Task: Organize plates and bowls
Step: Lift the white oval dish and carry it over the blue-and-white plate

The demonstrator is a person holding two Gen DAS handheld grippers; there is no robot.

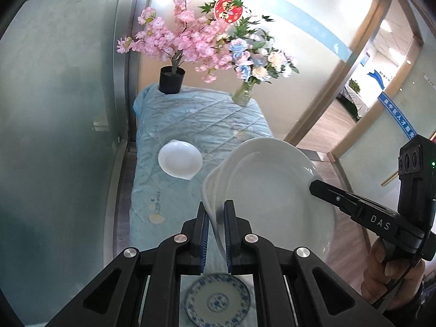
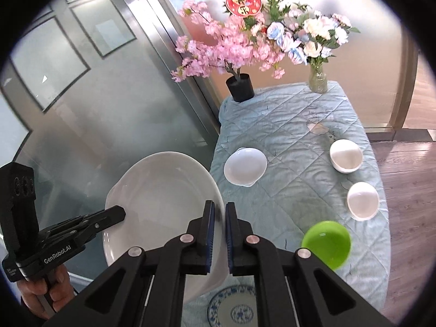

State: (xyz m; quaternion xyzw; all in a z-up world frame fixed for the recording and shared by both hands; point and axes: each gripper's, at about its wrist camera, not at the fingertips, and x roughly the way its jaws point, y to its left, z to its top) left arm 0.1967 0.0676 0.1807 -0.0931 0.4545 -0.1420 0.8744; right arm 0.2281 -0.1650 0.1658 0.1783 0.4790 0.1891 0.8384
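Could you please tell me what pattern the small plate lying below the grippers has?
A blue floral pattern on white, on the small plate; clearest in the right wrist view.

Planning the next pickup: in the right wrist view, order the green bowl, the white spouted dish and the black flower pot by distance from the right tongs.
1. Green bowl, right, nearest.
2. White spouted dish, table middle.
3. Black flower pot, far end.

White letters "DAS" stand on the side of the right gripper point(image 1: 313, 188). "GenRobot.AI" stands in white on the body of the left gripper point(image 2: 121, 214). The red ornament point(image 2: 243, 5) bears gold characters, too blurred to read.
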